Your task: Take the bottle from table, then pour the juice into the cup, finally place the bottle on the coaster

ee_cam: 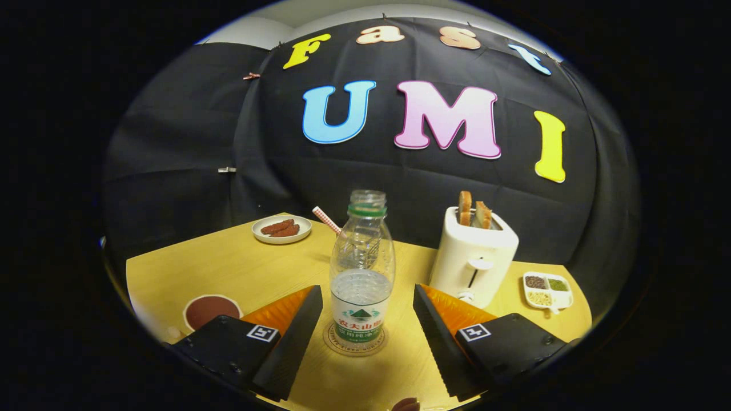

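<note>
Between the two black fingers of the gripper stands the bottle, and neither finger touches it: the jaws are spread wide, with bare table showing on each side of the label. The bottle is upright, its cap off, and holds clear liquid up to about the top of the label. It stands squarely on a round, pale coaster whose rim shows all around its base.

To the left of the bottle, near the table's front edge, sits a cup with a dark reddish inside; whether that is drink or only the cup's colour cannot be told. Just behind the bottle a red-and-white striped straw pokes up; what it stands in is hidden. Farther back and left of the bottle is a small plate with reddish-brown pieces on it. To the right of the bottle stands a white toaster with two slices in its slots, and beyond that a small divided dish of grains and seeds.

Judging by how things lie, the bottle is already set down on the coaster and let go, so the last step looks done. What remains would be only to draw the gripper straight back without brushing the bottle.
</note>
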`<action>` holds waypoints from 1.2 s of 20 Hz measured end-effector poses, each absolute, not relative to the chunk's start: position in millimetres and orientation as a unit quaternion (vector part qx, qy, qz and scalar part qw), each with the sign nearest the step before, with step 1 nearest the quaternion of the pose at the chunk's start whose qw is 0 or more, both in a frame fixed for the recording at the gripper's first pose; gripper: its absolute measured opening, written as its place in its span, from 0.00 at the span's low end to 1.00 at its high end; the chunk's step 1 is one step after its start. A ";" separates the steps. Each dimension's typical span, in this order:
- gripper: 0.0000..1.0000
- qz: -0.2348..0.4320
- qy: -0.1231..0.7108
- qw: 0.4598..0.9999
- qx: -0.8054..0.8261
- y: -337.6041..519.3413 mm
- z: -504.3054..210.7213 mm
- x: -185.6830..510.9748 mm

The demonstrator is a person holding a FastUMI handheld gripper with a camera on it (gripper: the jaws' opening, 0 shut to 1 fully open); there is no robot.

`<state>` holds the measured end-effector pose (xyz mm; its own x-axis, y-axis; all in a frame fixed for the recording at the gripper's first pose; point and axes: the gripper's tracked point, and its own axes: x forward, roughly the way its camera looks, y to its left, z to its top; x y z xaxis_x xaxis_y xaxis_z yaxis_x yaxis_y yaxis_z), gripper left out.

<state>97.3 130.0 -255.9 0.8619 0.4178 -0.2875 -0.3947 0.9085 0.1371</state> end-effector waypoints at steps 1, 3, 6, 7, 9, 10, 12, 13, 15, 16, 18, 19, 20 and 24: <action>0.98 0.207 0.154 0.966 0.035 122.0 -244.9 91.3; 0.98 0.204 0.140 0.969 0.013 105.0 -222.1 77.7; 0.98 0.213 0.127 0.969 -0.010 88.2 -188.8 61.9; 0.98 0.214 0.125 0.969 -0.011 82.9 -178.1 58.6; 0.98 0.212 0.119 0.970 -0.015 71.2 -156.1 52.2; 0.98 0.207 0.115 0.971 -0.017 65.3 -145.4 50.9; 0.98 0.196 0.109 0.975 -0.012 53.6 -125.8 46.8; 0.98 0.189 0.107 0.976 -0.009 47.8 -117.8 44.7; 0.98 0.179 0.099 0.979 -0.007 39.0 -102.8 39.2; 0.98 0.173 0.095 0.980 -0.011 33.8 -97.4 38.4; 0.97 0.164 0.093 0.982 -0.020 21.7 -92.0 37.9; 0.98 0.158 0.092 0.983 -0.024 16.2 -89.3 37.5; 0.98 0.154 0.090 0.984 -0.028 10.7 -86.9 35.5; 0.97 0.143 0.089 0.985 -0.030 1.2 -81.5 30.5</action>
<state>30.5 1.2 -81.5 0.9435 0.2761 -0.1834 -0.2869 0.9574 -0.0343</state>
